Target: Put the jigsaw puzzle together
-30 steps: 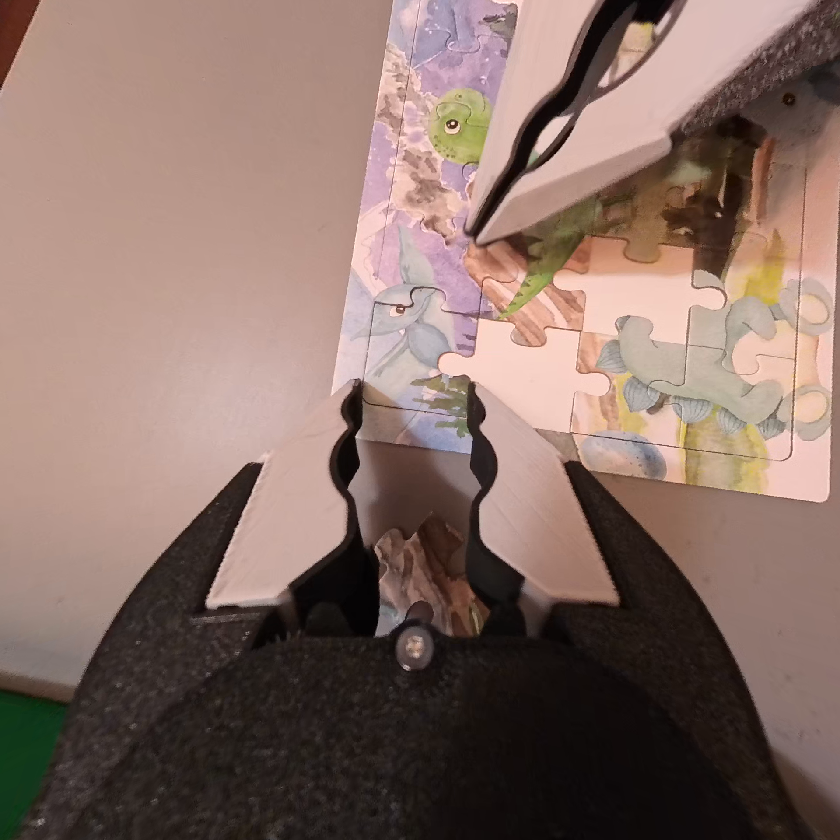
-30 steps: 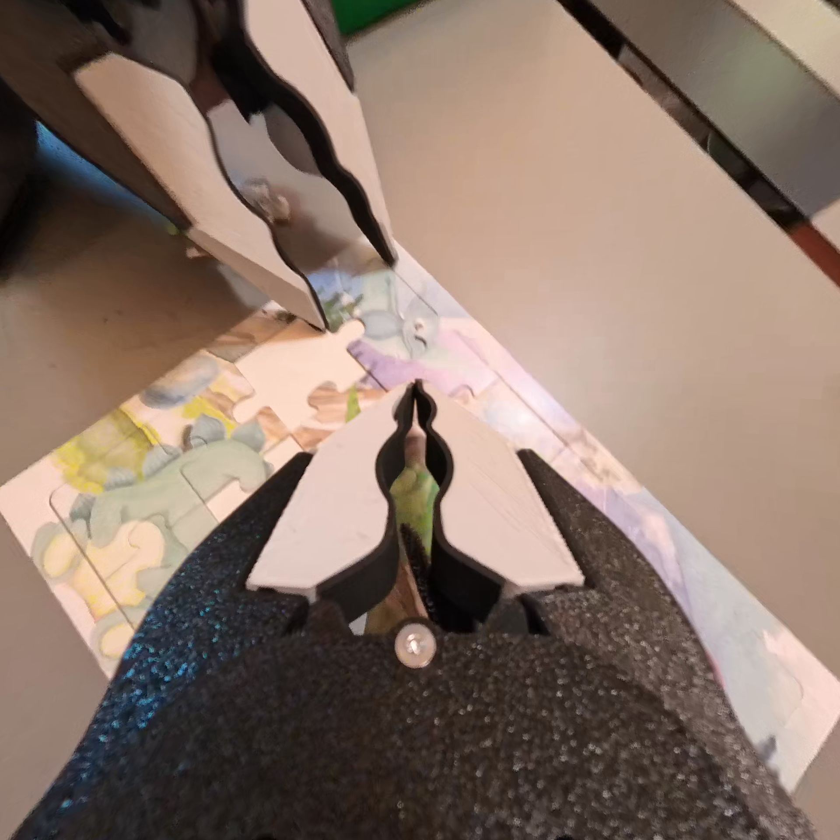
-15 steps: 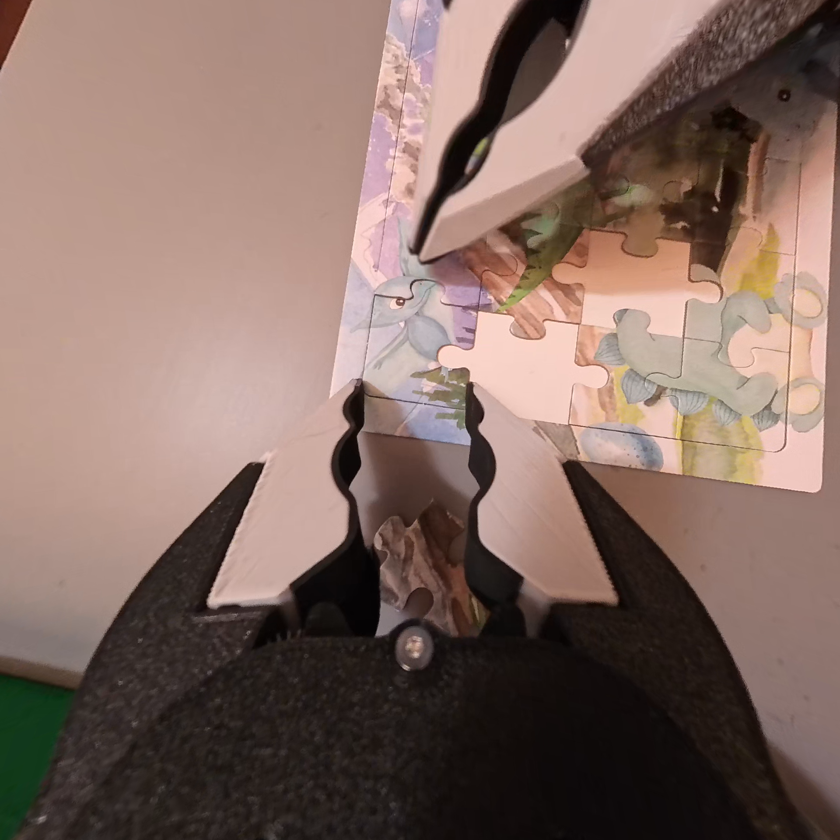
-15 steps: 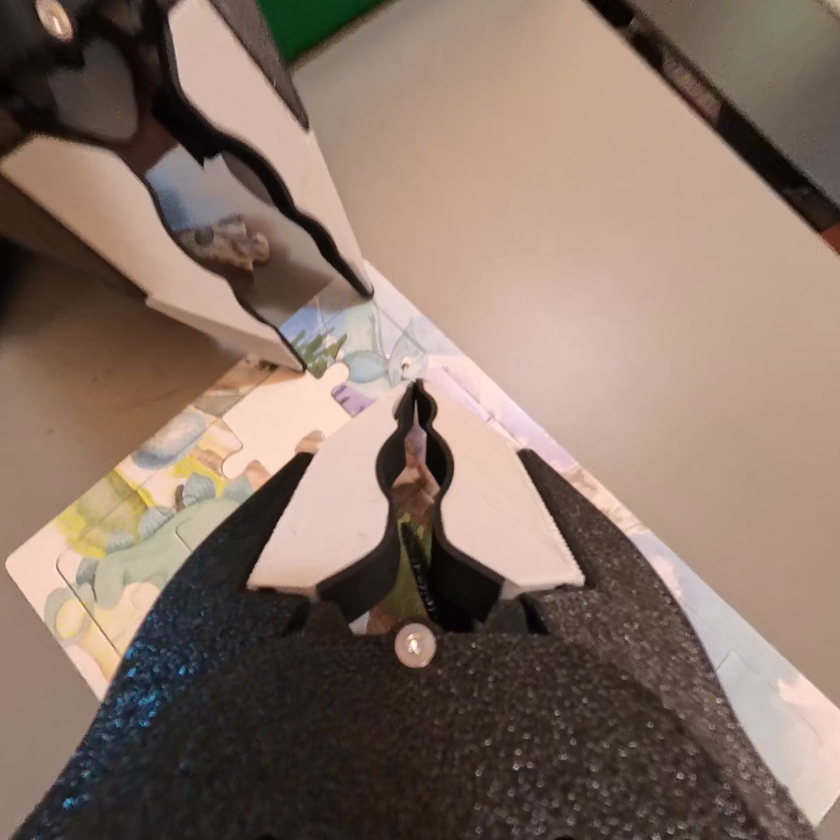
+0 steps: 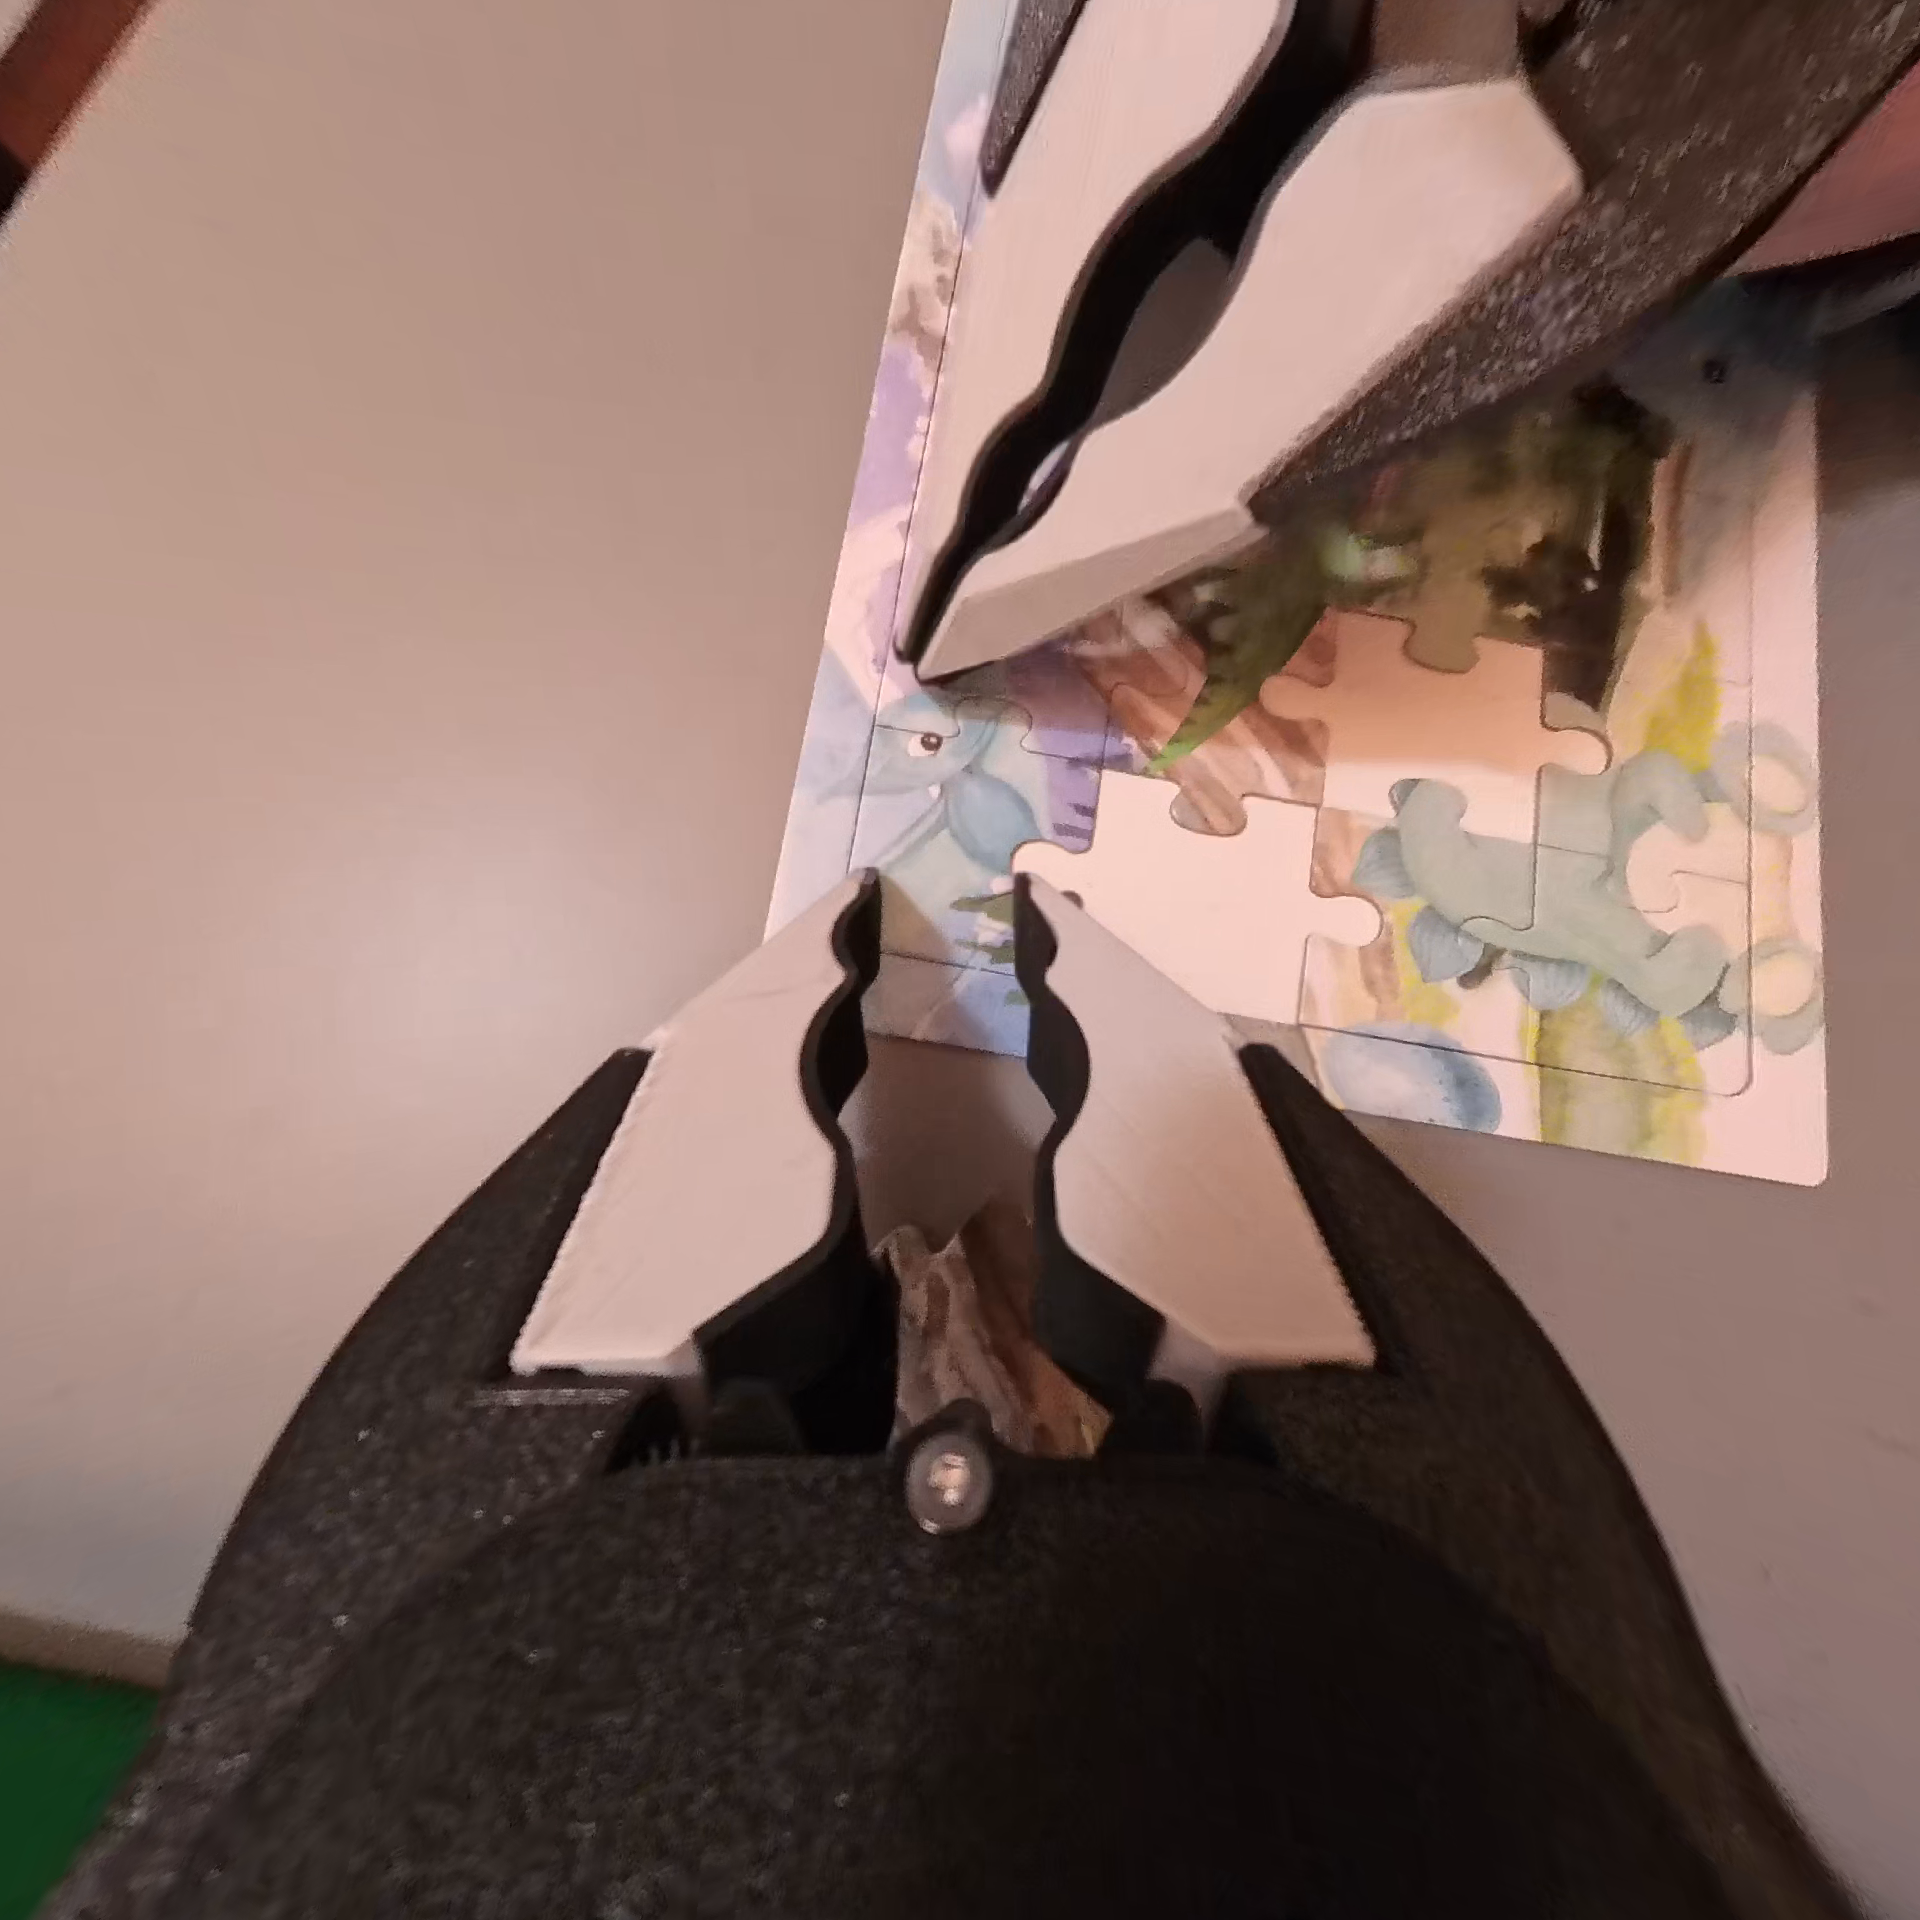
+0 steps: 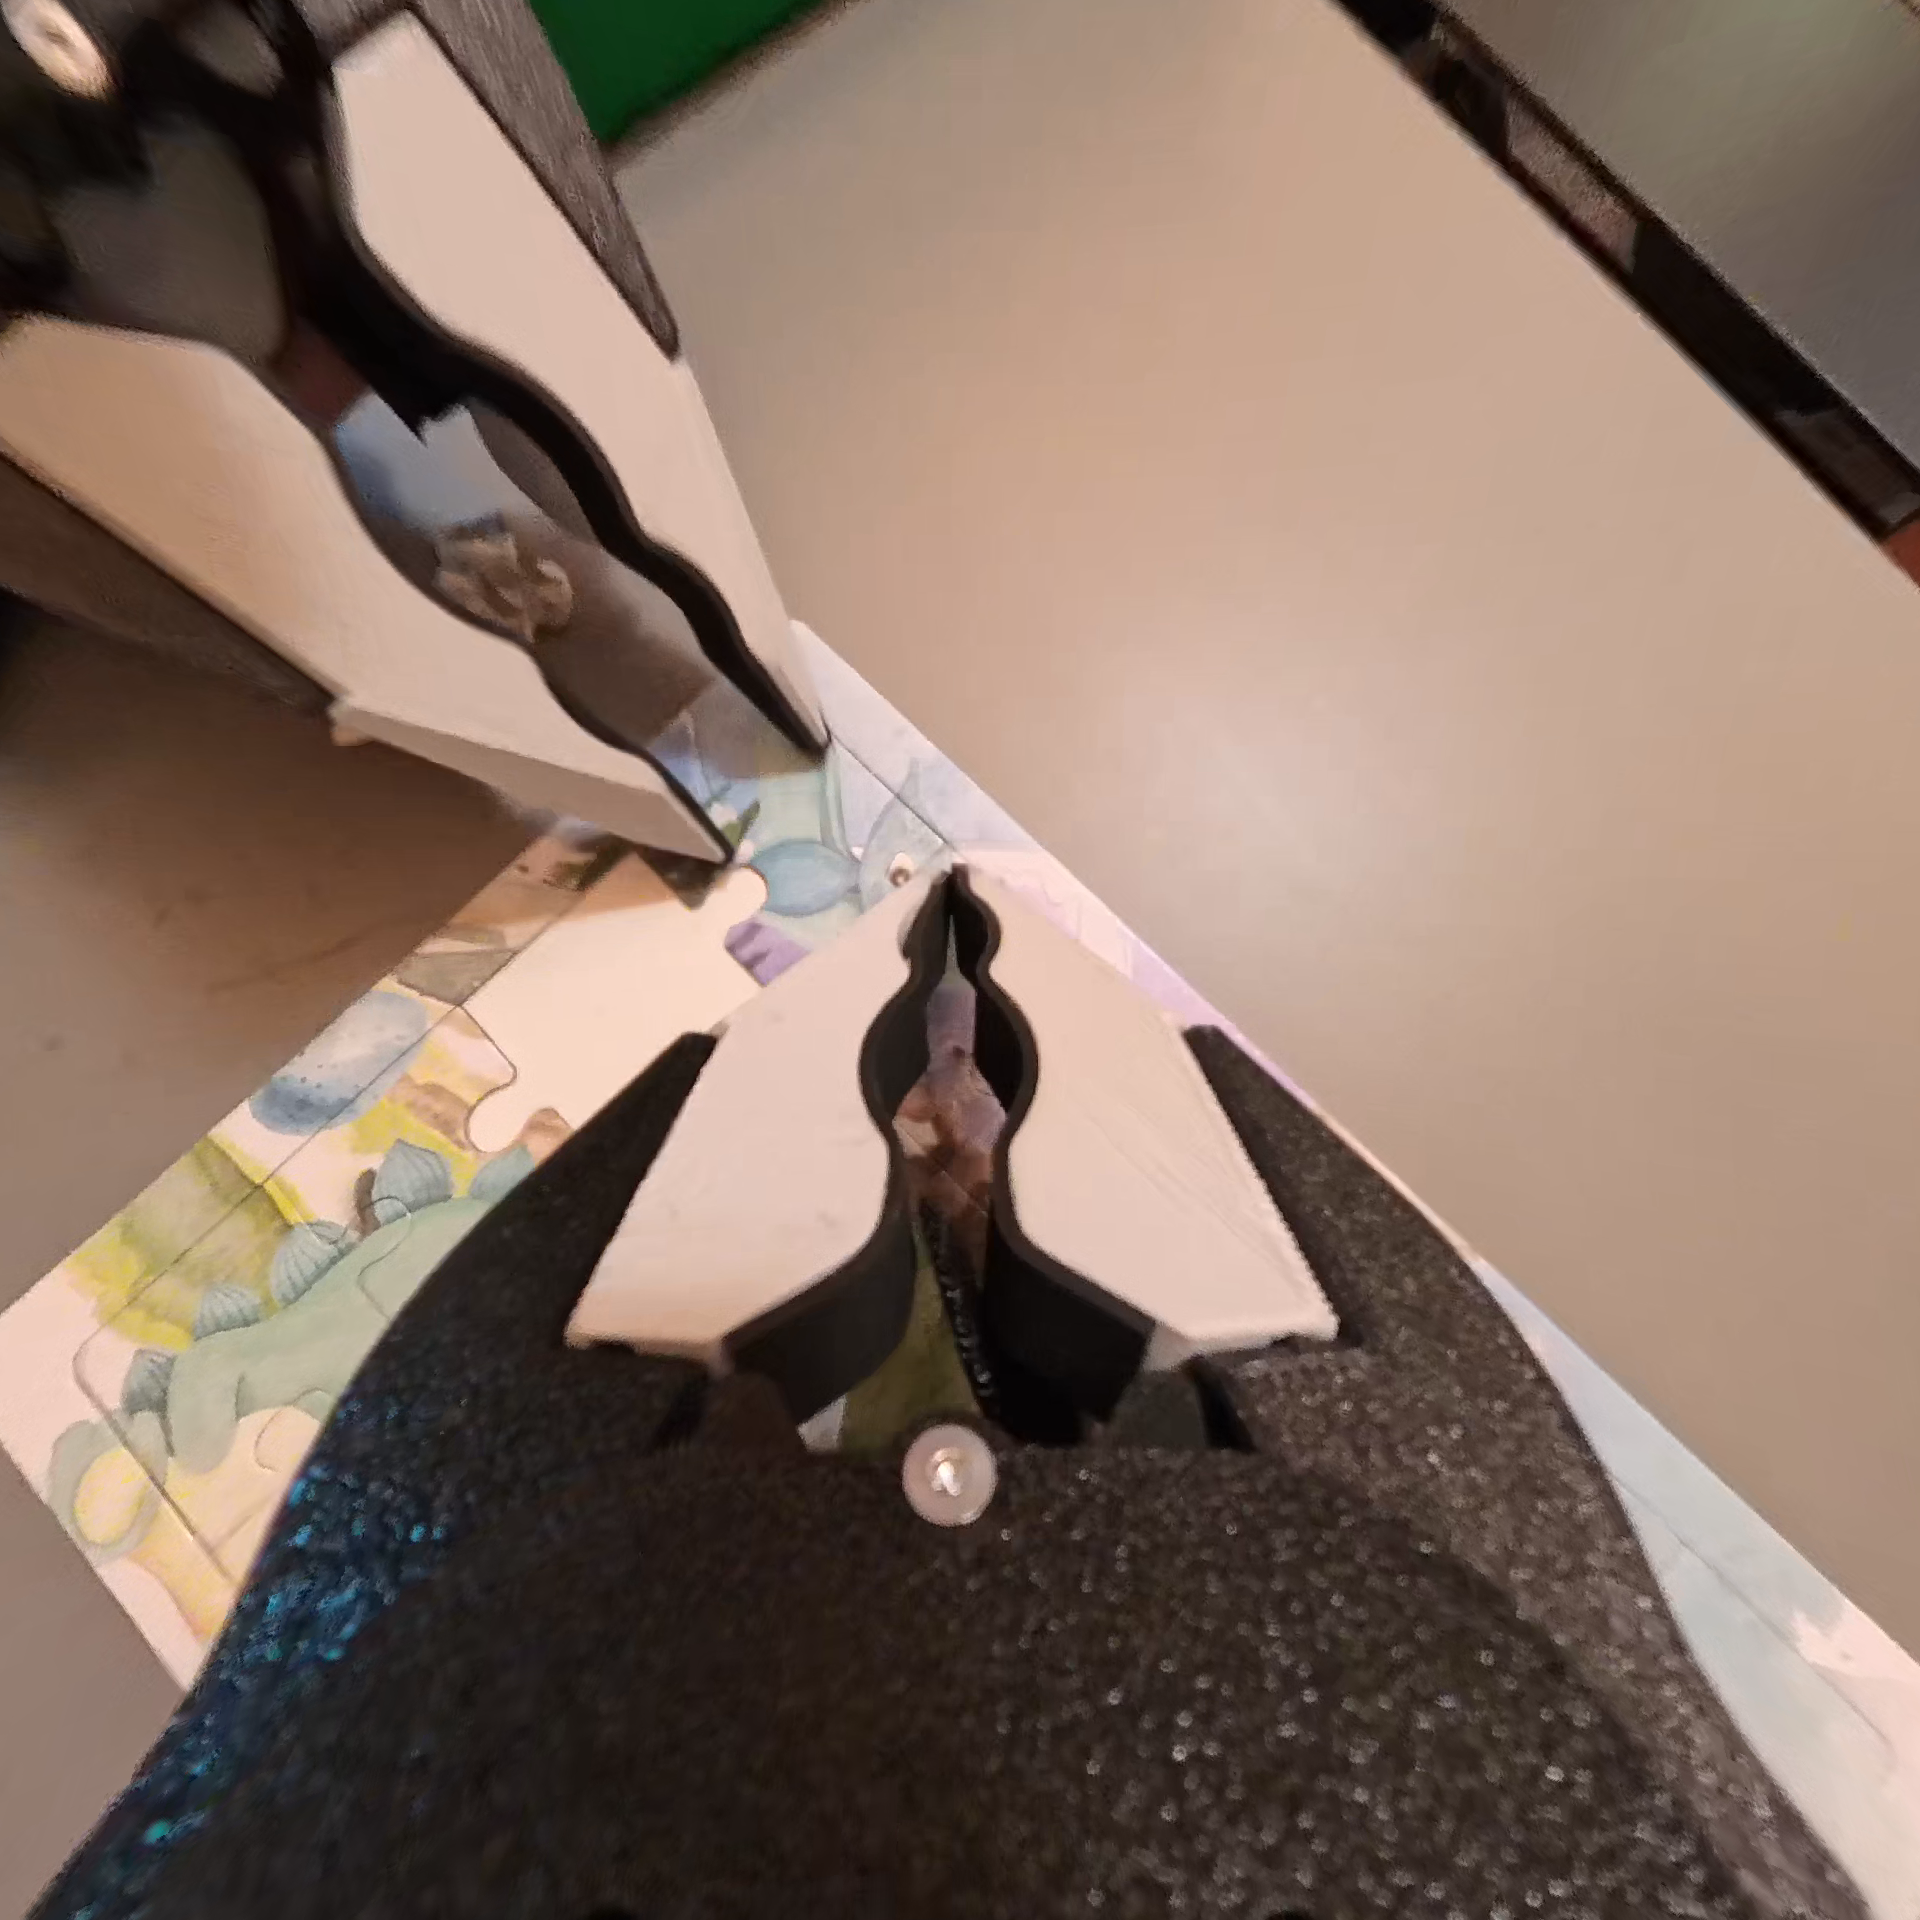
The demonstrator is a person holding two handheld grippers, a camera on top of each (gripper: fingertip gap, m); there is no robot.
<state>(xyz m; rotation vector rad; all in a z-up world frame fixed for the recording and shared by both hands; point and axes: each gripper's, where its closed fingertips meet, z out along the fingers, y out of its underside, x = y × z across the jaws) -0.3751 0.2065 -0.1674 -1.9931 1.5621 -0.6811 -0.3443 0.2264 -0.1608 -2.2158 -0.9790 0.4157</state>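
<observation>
In the left wrist view the left hand-held gripper point(image 5: 945, 883) fills the lower half of the frame, its white fingers standing apart with the tips just over the near edge of the jigsaw puzzle point(image 5: 1662, 1049). A loose puzzle piece point(image 5: 977, 1340) in brown and grey lies on the desk point(image 5: 416, 520) below the gap between the fingers, close to the gripper's body, and the fingers do not clamp it. The puzzle lies flat in the right half of that frame, a pale board with printed cartoon creatures; two blank hollows point(image 5: 1195, 904) show near its middle where pieces are missing. The right hand-held gripper point(image 5: 920, 665) reaches in from the upper right of the frame, its fingers drawn together, the tips down near the left border of the puzzle beside a blue creature. In the right wrist view the right hand-held gripper point(image 6: 954, 878) sits at centre with its tips nearly meeting over the puzzle's point(image 6: 343, 1174) far edge; whether they touch the board cannot be told. The left hand-held gripper point(image 6: 774, 800) comes in from the upper left of that frame, fingers parted. The beige desk point(image 6: 1299, 520) fills the upper right.
</observation>
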